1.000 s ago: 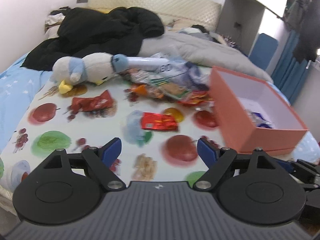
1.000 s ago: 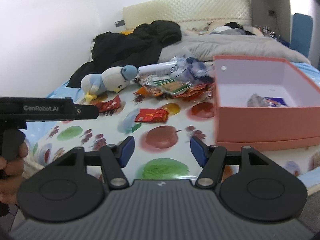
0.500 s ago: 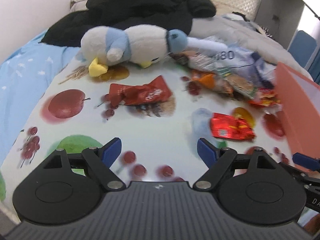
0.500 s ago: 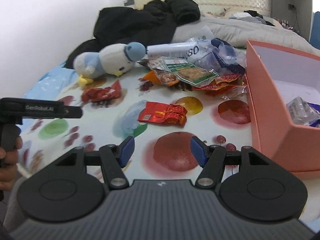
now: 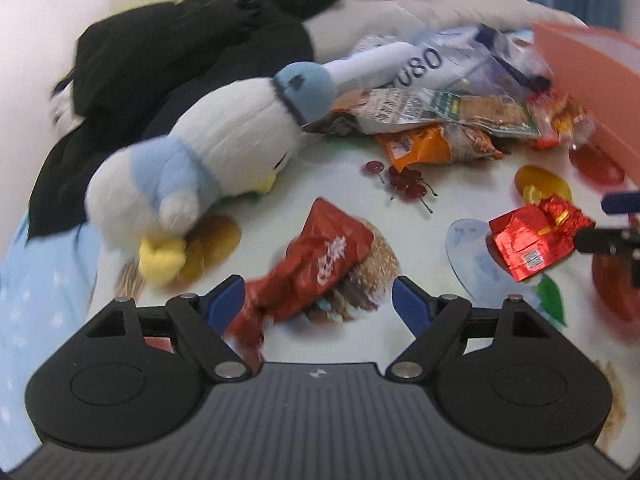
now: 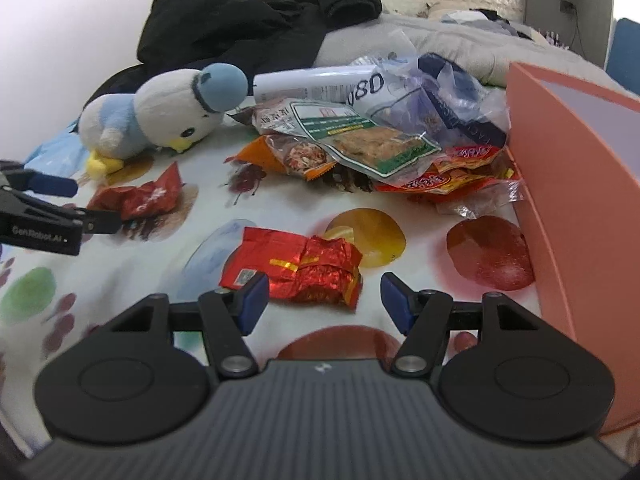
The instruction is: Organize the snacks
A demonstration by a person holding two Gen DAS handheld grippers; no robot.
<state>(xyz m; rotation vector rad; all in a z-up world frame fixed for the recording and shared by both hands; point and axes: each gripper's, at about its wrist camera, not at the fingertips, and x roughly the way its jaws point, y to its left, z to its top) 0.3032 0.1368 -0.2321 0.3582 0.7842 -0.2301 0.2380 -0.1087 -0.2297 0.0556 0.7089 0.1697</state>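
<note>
A dark red snack packet (image 5: 320, 256) lies on the fruit-print cloth (image 5: 440, 184). My left gripper (image 5: 318, 302) is low over it, and its jaws are closing. The packet's near end sits between the fingers, beside the left fingertip (image 5: 226, 300); the pads do not press it. A bright red foil packet (image 6: 296, 270) lies just ahead of my open right gripper (image 6: 324, 300), with its near left corner by the left fingertip (image 6: 252, 298). A pile of snack bags (image 6: 380, 148) rests against the salmon box (image 6: 580, 200).
A blue and white plush bird (image 5: 208, 148) lies close to the left of the dark red packet. Behind it are a black coat (image 6: 256, 24) and a grey duvet (image 6: 460, 44). My left gripper (image 6: 78, 204) shows at the left edge of the right wrist view.
Both grippers have moved forward and down over the cloth, and the left one has rolled. The dark red packet now sits between the left fingers; the foil packet is at the right fingertips.
</note>
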